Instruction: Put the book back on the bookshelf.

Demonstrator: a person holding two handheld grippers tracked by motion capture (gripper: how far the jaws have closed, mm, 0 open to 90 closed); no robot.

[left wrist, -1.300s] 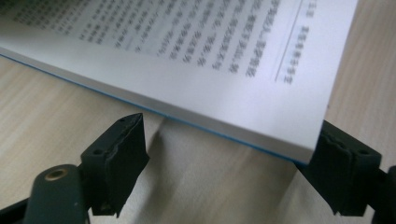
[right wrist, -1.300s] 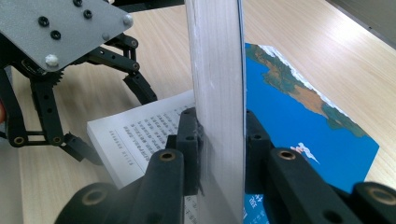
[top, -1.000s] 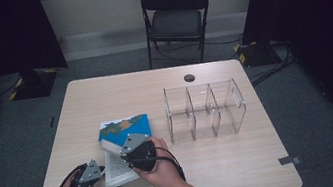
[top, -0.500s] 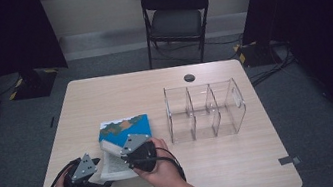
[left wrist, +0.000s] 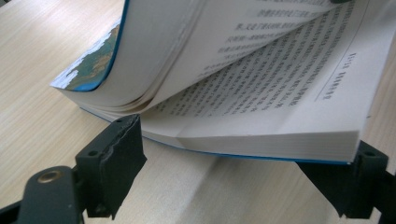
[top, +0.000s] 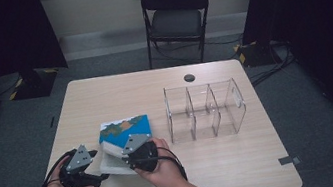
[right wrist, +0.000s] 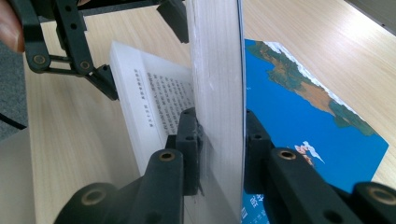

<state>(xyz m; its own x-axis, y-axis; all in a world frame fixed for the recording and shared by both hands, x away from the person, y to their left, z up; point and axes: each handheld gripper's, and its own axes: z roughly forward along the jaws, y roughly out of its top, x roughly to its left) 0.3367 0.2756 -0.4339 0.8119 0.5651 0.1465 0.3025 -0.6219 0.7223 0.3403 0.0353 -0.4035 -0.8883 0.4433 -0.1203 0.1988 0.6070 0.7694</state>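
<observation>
Desk of light wood carries everything, landmark being the clear acrylic organizer with three compartments. Book, blue map cover, lies just left of the organizer, near the desk's front edge. Right gripper has its fingers clenched on the cover plus a thick block of pages, standing them upright, likely to open the book. Left gripper sits at the book's fore-edge, fingers released and spread wide, straddling the lower page stack, probably to pin it flat.
</observation>
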